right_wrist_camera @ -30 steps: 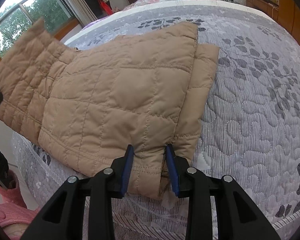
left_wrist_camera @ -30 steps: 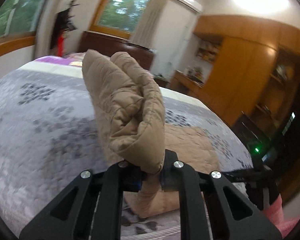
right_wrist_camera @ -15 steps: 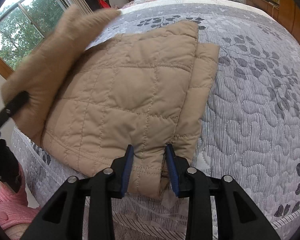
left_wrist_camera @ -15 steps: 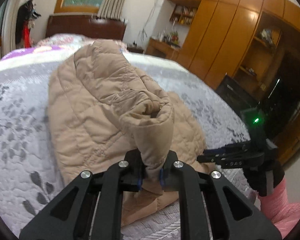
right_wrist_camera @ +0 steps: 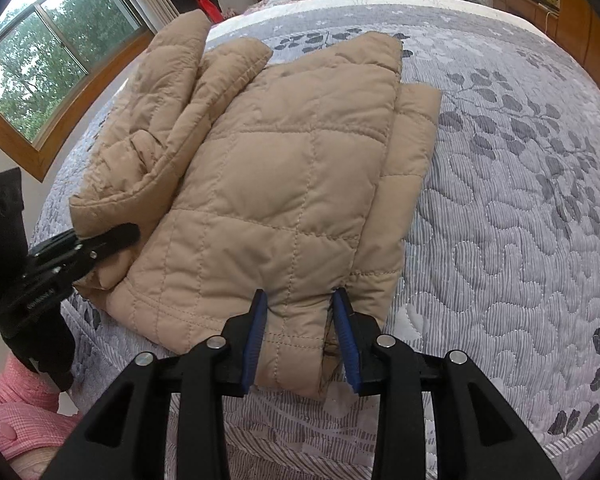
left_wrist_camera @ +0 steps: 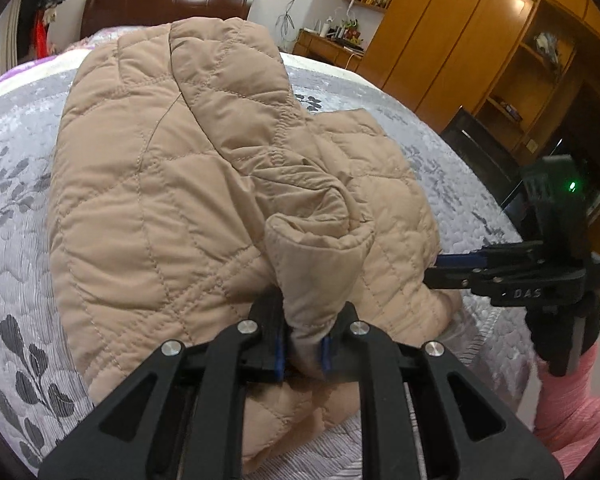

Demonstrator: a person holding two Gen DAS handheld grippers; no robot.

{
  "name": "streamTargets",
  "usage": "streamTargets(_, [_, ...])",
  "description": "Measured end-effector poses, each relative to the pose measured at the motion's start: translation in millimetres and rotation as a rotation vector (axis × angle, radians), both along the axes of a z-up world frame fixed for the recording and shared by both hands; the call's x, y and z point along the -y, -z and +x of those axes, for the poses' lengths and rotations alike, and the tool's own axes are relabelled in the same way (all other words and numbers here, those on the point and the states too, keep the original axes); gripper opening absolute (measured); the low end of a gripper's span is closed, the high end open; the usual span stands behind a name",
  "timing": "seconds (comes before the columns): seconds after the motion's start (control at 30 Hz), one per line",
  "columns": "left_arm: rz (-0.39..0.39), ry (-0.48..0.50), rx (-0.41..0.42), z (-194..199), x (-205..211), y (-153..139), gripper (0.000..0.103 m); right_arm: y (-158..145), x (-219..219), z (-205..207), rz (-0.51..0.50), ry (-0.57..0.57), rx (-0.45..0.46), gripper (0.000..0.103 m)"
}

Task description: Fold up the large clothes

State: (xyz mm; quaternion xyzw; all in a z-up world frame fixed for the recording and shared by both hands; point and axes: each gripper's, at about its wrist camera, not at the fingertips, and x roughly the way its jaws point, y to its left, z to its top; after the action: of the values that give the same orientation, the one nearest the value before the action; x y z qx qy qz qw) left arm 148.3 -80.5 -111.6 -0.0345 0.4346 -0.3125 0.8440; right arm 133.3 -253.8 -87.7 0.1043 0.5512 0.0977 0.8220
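Observation:
A tan quilted jacket [right_wrist_camera: 292,184] lies folded on the grey leaf-patterned bed cover [right_wrist_camera: 500,220], near the bed's front edge. My right gripper [right_wrist_camera: 300,332] is shut on the jacket's near hem, blue pads pressing a thick bunch of fabric. My left gripper [left_wrist_camera: 302,344] is shut on a rolled edge of the jacket [left_wrist_camera: 160,200], holding that flap low over the left part of the folded body. In the right wrist view the left gripper [right_wrist_camera: 112,240] shows at the jacket's left side. In the left wrist view the right gripper [left_wrist_camera: 452,270] shows at the jacket's right edge.
A dark wooden headboard [left_wrist_camera: 164,8] stands at the far end of the bed. Wooden cabinets and shelves [left_wrist_camera: 480,60] line the right wall. A window [right_wrist_camera: 40,52] is on the left. A pink sleeve [right_wrist_camera: 16,408] shows beside the bed's front edge.
My left gripper has swung the raised flap over and down onto the jacket, so it now lies low on the left part. The right gripper and the hem have stayed put.

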Motion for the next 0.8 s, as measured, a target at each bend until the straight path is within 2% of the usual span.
streamTargets(0.13, [-0.009,-0.003,0.006,-2.2,0.2,-3.2,0.014,0.1,-2.9,-0.4,-0.011,-0.003,-0.001,0.036])
streamTargets(0.23, [-0.078,0.010,-0.037,-2.5,-8.6,-13.6,0.018,-2.7,-4.9,-1.3,-0.016,-0.008,-0.004,0.037])
streamTargets(0.4, [-0.176,0.037,-0.097,-11.7,-31.2,-32.7,0.031,-19.0,-6.9,-2.6,-0.036,-0.017,0.014,0.040])
streamTargets(0.5, [-0.240,0.030,-0.128,-13.4,-49.6,-47.7,0.032,-36.0,-9.1,-2.9,-0.047,-0.025,0.047,0.043])
streamTargets(0.7, [-0.195,-0.111,-0.095,1.4,-77.3,-67.2,0.032,-73.7,-24.3,17.5,-0.013,-0.049,0.087,0.058])
streamTargets(0.77, [-0.104,-0.179,-0.076,9.6,-78.1,-66.0,0.032,-82.6,-33.2,28.5,0.027,-0.065,0.084,0.074])
streamTargets(0.8, [-0.052,-0.211,-0.057,13.7,-77.9,-64.8,0.032,-85.1,-36.4,32.8,0.047,-0.067,0.078,0.075])
